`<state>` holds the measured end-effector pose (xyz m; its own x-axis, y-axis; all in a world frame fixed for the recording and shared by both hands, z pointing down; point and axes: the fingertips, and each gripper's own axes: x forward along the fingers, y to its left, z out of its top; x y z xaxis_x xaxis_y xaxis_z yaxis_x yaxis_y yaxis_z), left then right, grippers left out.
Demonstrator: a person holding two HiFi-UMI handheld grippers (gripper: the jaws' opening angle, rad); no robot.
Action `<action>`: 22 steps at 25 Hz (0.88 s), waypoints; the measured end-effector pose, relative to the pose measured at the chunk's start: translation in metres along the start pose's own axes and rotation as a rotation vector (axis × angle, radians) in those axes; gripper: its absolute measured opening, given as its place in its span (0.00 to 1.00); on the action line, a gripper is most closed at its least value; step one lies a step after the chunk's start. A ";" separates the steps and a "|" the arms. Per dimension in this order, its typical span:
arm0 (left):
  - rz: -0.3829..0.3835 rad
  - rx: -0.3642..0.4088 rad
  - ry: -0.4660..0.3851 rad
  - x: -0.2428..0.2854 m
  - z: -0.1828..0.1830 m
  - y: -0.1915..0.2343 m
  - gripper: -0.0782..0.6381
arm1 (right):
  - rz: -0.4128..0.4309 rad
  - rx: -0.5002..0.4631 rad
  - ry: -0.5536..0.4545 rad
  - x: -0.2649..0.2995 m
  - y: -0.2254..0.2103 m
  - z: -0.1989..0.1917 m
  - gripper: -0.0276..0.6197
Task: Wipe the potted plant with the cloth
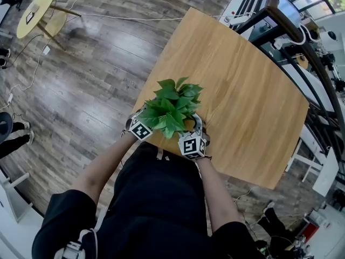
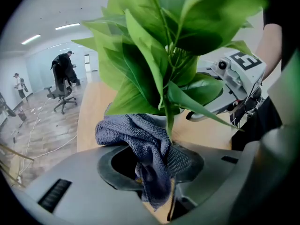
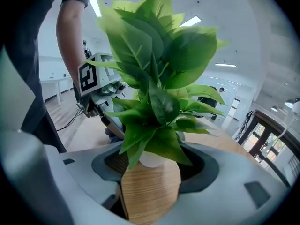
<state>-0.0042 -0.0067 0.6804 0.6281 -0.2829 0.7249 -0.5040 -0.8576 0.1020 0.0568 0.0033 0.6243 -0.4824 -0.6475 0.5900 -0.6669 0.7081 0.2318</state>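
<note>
Left gripper (image 2: 157, 170) pinches the cloth (image 2: 133, 135) — just beside the plant (image 2: 154, 55); right gripper (image 3: 152, 172) clasps the pot (image 3: 150, 193) (wooden) — over the table (image 1: 248, 90) edge.

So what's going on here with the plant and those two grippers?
A person at a wooden table holds a gripper in each hand. The right gripper is shut on the wood-grain pot of the potted plant. The left gripper is shut on a blue-grey cloth, bunched just under the lower leaves.
</note>
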 end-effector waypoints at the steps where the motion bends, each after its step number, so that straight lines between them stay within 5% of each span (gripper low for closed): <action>1: -0.009 0.005 0.001 -0.001 -0.001 -0.003 0.34 | -0.008 0.008 0.001 0.000 0.000 0.001 0.47; 8: -0.086 -0.004 0.001 0.003 -0.006 -0.038 0.34 | -0.055 0.030 0.000 0.002 -0.002 0.003 0.47; 19: -0.038 -0.023 0.002 0.004 -0.009 -0.007 0.34 | 0.042 0.017 -0.015 -0.009 0.043 0.006 0.47; 22: -0.007 -0.040 -0.014 0.002 -0.006 0.001 0.34 | 0.011 0.054 0.000 -0.011 0.037 -0.001 0.47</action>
<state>-0.0067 -0.0055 0.6857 0.6402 -0.2830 0.7142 -0.5224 -0.8420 0.1346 0.0377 0.0369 0.6270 -0.4900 -0.6400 0.5918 -0.6911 0.6990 0.1837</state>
